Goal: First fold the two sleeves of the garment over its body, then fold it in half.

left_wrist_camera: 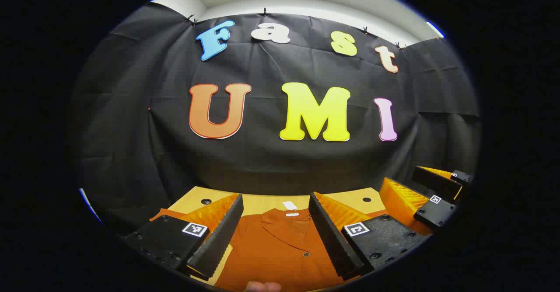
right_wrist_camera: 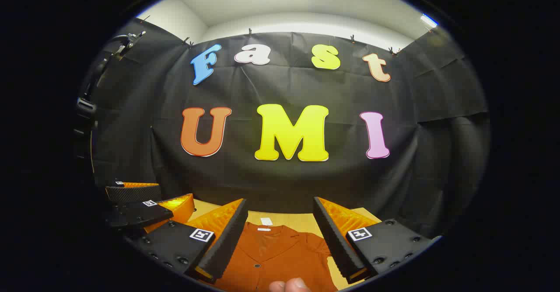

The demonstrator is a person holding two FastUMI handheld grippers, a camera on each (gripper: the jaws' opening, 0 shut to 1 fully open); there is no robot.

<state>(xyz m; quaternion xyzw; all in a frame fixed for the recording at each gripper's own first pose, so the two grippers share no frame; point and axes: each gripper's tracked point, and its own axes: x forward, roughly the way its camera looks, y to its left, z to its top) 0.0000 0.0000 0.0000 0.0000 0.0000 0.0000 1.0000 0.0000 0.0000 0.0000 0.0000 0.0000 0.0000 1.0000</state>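
A rust-orange buttoned garment [left_wrist_camera: 275, 244] lies flat on the wooden table [left_wrist_camera: 262, 202], its collar toward the wall and a white tag [left_wrist_camera: 289, 205] at the neck. Above its chest my left gripper [left_wrist_camera: 275, 196] hangs open, holding nothing. In the right gripper view the same garment [right_wrist_camera: 275, 257] lies under my right gripper [right_wrist_camera: 279, 201], which is open too with nothing between its fingers. The two grippers are side by side: the right gripper [left_wrist_camera: 401, 175] appears at the right edge, the left gripper [right_wrist_camera: 175, 191] at the left edge. My fingers hide the sleeves.
The black cloth wall rises just behind the table's far edge [right_wrist_camera: 288, 217]. Two dark round holes [left_wrist_camera: 206, 201] [left_wrist_camera: 366, 199] mark the tabletop near its back corners. A fingertip [right_wrist_camera: 291, 285] pokes in at the bottom. A dark stand with gear [right_wrist_camera: 118, 47] is at the far left.
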